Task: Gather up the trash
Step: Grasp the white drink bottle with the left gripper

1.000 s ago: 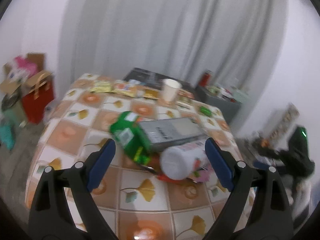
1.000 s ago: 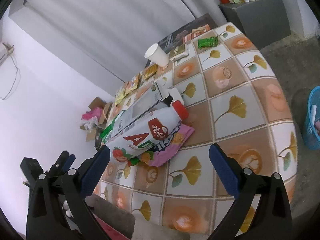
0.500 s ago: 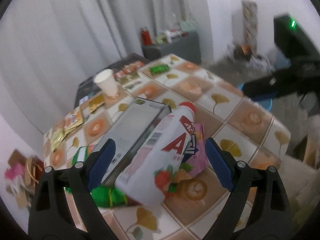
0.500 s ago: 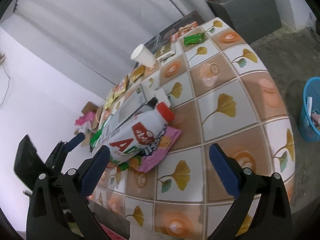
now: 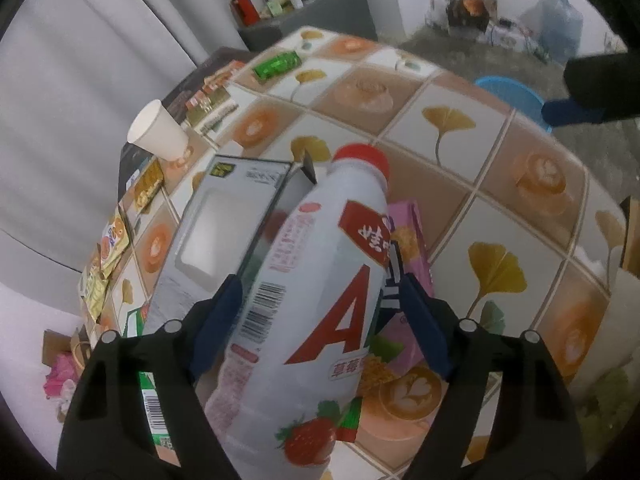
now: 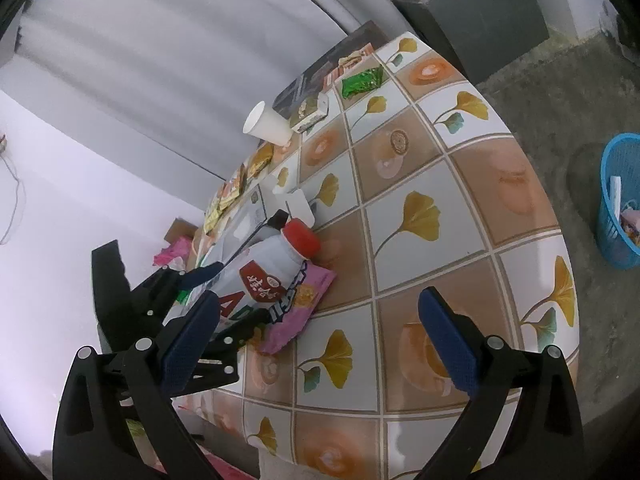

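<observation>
The left gripper (image 5: 320,320) was down over the white bottle (image 5: 320,280), its fingers (image 5: 218,320) straddling the body and closing in, the bottle right between them, though neither pad could be seen pressing on it yet. The bottle lay on its side in the middle of the desk (image 5: 500,184), red cap (image 5: 362,158) aimed toward the far edge, a strawberry printed near its base. Under it sat a pink wrapper (image 5: 412,248), poking out on the side of the right finger. Just beside the bottle, on the other side, lay a grey carton (image 5: 216,232) with a clear window, and a green packet (image 5: 150,412) showed beneath that.

The right gripper (image 6: 316,340) hung over the near part of the desk, fingers (image 6: 448,344) spread wide with nothing between them. A white paper cup (image 6: 266,124) stood upright near the far edge among small snack packets (image 6: 362,80). On the floor beyond the desk's right edge stood a blue basket (image 6: 618,204) with scraps already inside.
</observation>
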`<state>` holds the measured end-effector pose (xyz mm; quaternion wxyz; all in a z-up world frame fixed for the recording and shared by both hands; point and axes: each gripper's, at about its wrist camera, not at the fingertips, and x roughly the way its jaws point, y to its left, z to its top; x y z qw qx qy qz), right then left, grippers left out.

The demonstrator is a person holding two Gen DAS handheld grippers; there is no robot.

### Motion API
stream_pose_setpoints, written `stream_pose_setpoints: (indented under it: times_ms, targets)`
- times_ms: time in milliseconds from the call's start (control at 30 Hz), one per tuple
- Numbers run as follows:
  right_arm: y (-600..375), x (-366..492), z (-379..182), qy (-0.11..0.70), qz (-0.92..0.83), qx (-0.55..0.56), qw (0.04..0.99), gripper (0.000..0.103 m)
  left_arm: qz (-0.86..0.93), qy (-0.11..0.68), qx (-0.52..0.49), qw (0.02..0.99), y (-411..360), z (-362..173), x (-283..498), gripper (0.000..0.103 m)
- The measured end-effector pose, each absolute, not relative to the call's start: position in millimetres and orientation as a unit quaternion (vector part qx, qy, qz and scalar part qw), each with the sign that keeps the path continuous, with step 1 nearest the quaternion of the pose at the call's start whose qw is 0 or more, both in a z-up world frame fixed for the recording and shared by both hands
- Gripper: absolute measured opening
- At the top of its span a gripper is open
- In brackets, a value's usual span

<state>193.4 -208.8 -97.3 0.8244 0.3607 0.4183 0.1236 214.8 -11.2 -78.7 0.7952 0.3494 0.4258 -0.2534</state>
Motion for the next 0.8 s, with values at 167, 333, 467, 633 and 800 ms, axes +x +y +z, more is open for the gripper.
stream_pose_setpoints:
  times_ms: [167,333,467,633,800]
  targets:
    - [-208,192,-102,0.423,0.127,0.365,0.819,0.096,-0.229,0.413,0.396,0.788,-18,-90,211,0.075]
    - [-205,190,-101,0.424,0.131,0.365,0.818,0.096,-0.206,0.396,0.433,0.783,-21,-97,208,0.07]
    - [-205,188,-101,0.424,0.132,0.364,0.819,0.096,-0.207,0.388,0.433,0.787,-21,-94,206,0.069]
    - [-205,187,-98,0.423,0.128,0.359,0.822,0.096,-0.215,0.374,0.421,0.798,-17,-86,195,0.068]
    - [-206,185,-94,0.42,0.124,0.355,0.826,0.096,-0.232,0.371,0.379,0.815,-7,-69,188,0.068]
